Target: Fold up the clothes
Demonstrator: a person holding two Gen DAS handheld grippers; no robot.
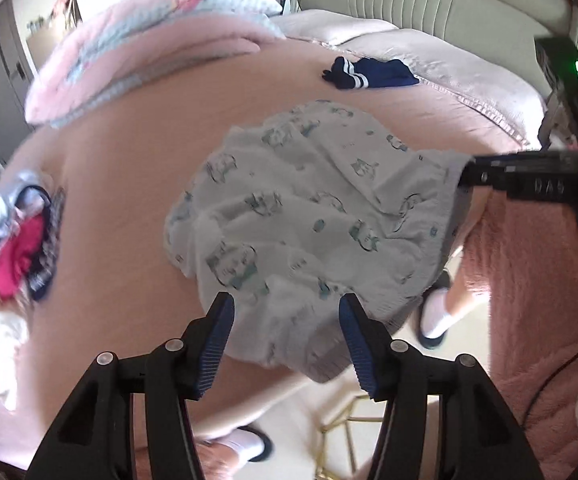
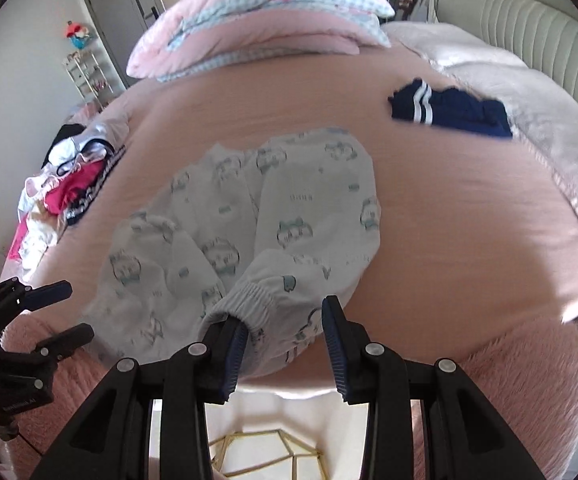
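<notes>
Both grippers reach over the near edge of the bed [image 2: 469,216]: the left gripper [image 1: 287,316] has its jaws spread wide with nothing between them, and the right gripper [image 2: 285,326] also has its jaws released, a ribbed cuff just at its left finger. The pale printed garment [image 2: 249,232] lies crumpled on the pink sheet, near edge overhanging. In the left view the right gripper's tip meets the cloth's corner, but blur hides any contact.

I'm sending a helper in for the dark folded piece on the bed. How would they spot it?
Start at the pink bed and look toward the grey padded headboard. Just short of the pale quilt lies the navy garment, apart from everything else. Two white stripes across one end distinguish it from the pale printed pyjamas mid-bed.
</notes>
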